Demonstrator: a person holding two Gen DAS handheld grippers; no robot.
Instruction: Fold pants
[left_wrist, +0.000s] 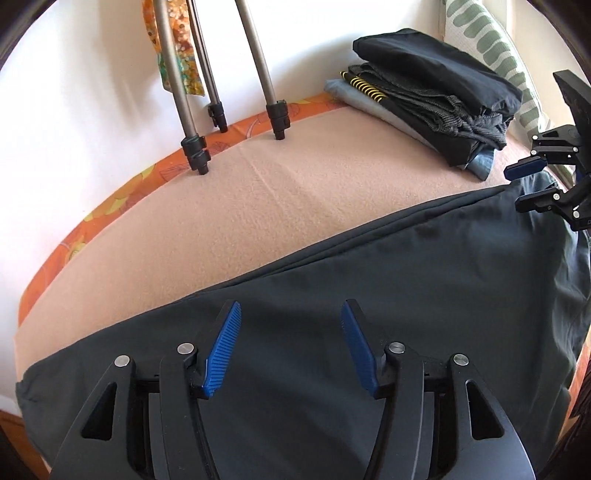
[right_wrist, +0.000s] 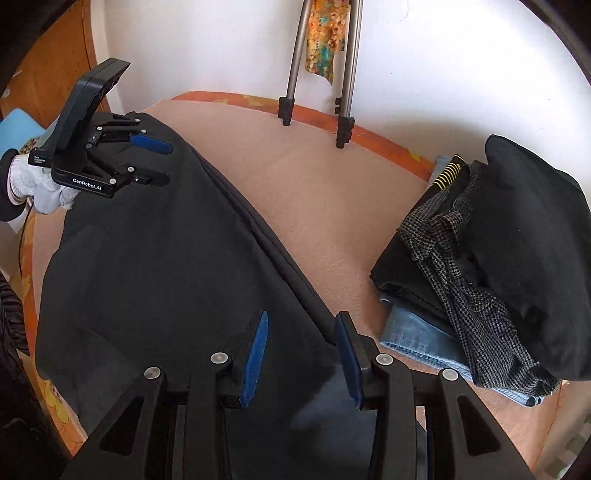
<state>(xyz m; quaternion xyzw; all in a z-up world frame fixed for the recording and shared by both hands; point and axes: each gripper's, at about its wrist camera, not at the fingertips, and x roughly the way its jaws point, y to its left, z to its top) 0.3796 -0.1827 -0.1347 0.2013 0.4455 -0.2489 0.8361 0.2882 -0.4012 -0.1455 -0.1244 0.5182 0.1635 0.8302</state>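
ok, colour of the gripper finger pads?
Blue, ribbed pads on black fingers. Clearest in the left wrist view.

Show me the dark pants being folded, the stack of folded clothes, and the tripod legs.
dark pants (left_wrist: 369, 288): left wrist view, flat middle of the fabric.
stack of folded clothes (right_wrist: 517, 229): right wrist view, black top garment.
tripod legs (left_wrist: 255, 55): left wrist view, shaft of the right-hand leg.
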